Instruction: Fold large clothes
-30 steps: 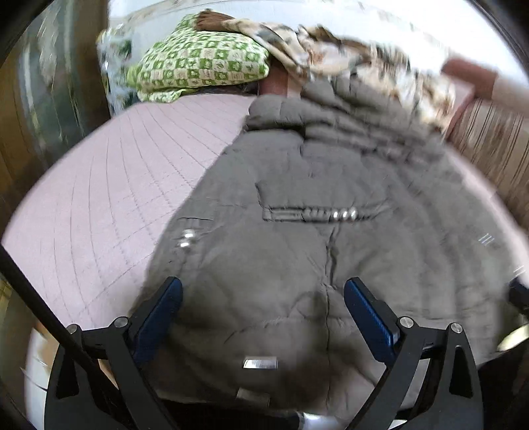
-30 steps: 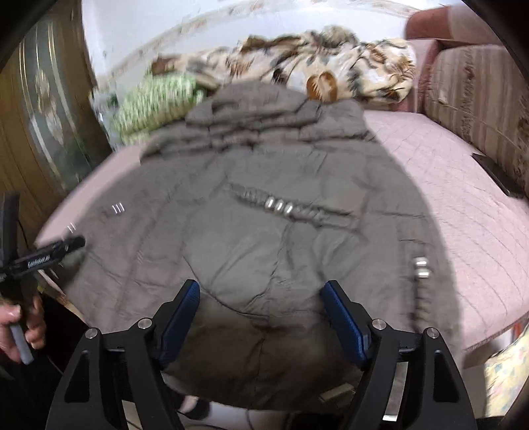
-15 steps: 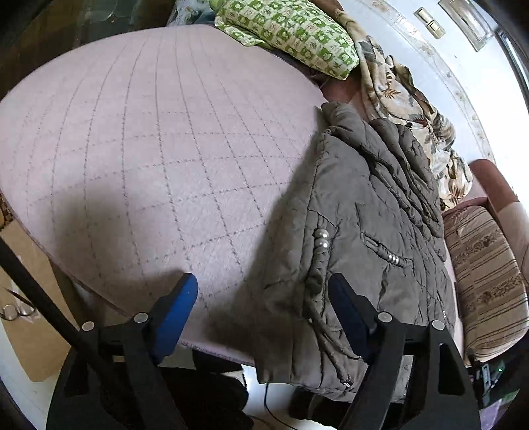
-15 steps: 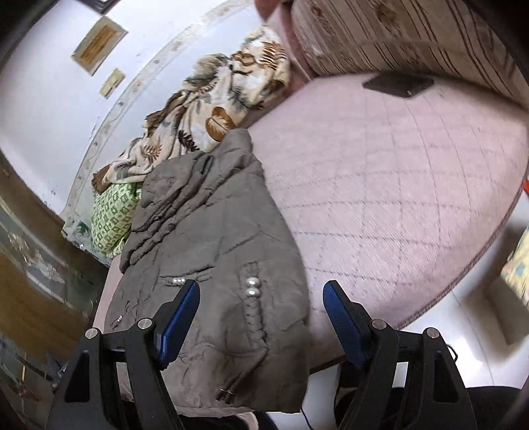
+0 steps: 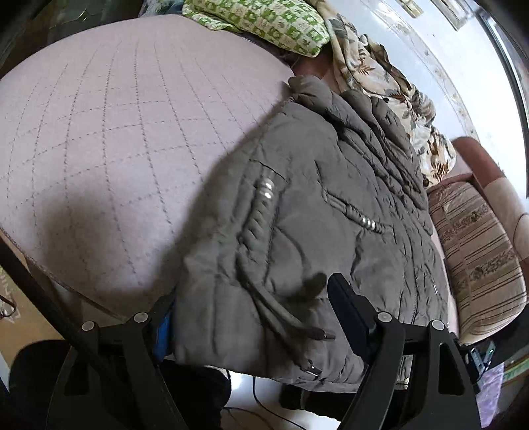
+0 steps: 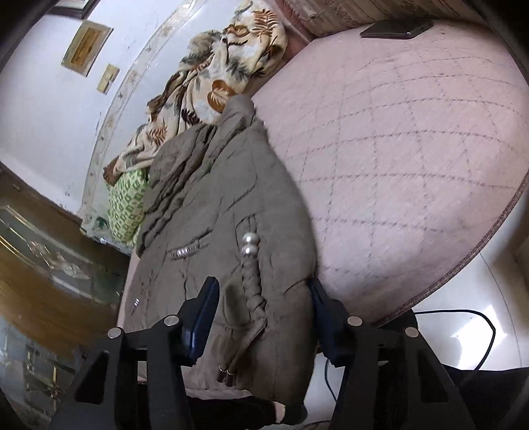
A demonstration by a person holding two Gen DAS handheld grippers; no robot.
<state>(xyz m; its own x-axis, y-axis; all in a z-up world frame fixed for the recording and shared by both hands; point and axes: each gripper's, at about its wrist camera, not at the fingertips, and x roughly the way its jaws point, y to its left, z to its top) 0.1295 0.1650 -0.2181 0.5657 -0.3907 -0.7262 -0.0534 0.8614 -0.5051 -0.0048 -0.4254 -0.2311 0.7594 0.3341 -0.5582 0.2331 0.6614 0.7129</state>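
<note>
Grey padded coat on pink quilted bed, both tools at its lower hem.

Coat (image 5: 330,185) spread lower centre across bed (image 5: 115,132). Left tool (image 5: 251,314) half-wide, hem between pads, grip uncertain. Right tool (image 6: 261,317) just narrowing around hem, contact unclear. Green pillow (image 5: 264,23) and leaf-print blanket (image 6: 215,82) at top; phone (image 6: 396,28) upper right; striped headboard (image 5: 476,251) at right edge.

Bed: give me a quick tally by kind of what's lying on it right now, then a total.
Grey padded jacket: 1
Leaf-print blanket: 1
Green checked pillow: 1
Dark flat phone-like item near the far edge: 1
Total: 4 on the pink quilted bed
</note>
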